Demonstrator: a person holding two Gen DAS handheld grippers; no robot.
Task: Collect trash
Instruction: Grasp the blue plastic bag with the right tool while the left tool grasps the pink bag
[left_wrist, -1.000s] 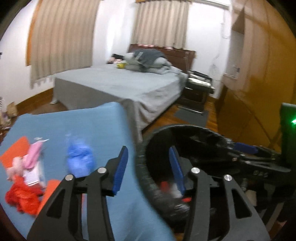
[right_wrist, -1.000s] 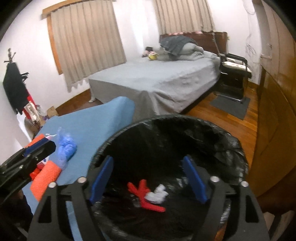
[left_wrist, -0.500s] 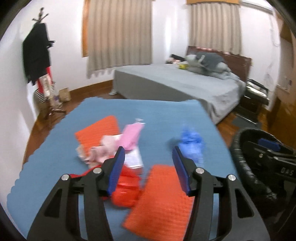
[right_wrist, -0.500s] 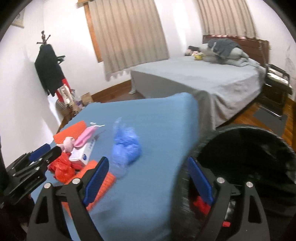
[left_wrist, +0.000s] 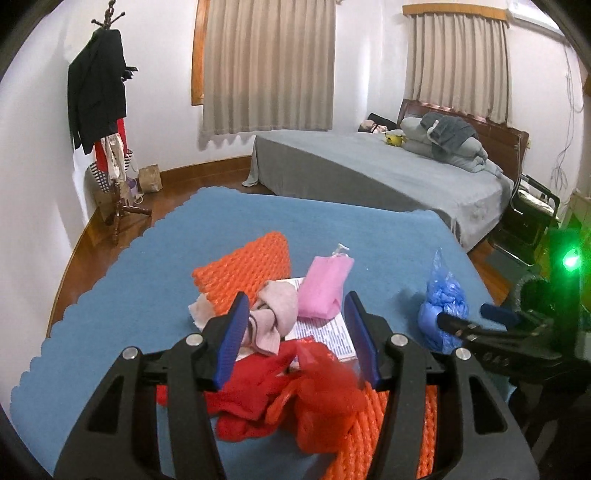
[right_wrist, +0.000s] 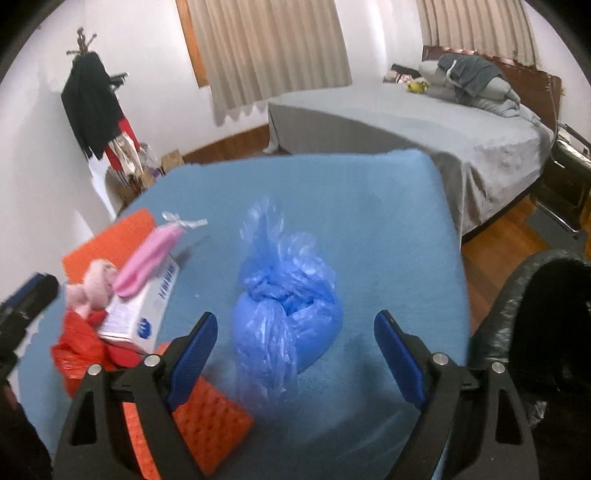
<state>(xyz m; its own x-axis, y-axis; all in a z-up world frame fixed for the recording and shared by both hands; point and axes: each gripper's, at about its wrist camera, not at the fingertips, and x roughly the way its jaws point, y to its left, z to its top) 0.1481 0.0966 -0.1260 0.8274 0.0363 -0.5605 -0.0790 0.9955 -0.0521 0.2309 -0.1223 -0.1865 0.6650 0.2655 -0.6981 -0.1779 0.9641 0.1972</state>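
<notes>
My left gripper (left_wrist: 295, 338) is open and empty above a pile of trash on the blue table (left_wrist: 155, 280): a red plastic bag (left_wrist: 295, 395), a pale pink cloth (left_wrist: 273, 314), a pink pouch (left_wrist: 325, 288), a white box (left_wrist: 332, 332) and orange foam mats (left_wrist: 243, 266). My right gripper (right_wrist: 295, 354) is open and empty, its fingers on either side of a knotted blue plastic bag (right_wrist: 284, 302), which also shows in the left wrist view (left_wrist: 443, 310). The black-lined trash bin (right_wrist: 535, 317) stands at the table's right edge.
A grey bed (left_wrist: 369, 170) with pillows stands beyond the table. A coat rack (left_wrist: 107, 110) with clothes is at the left wall. A black chair (left_wrist: 528, 218) is by the bed. The floor is wood.
Both grippers have swung left from over the trash bin to over the table. The left now hangs over the red bag pile, the right over the blue bag.
</notes>
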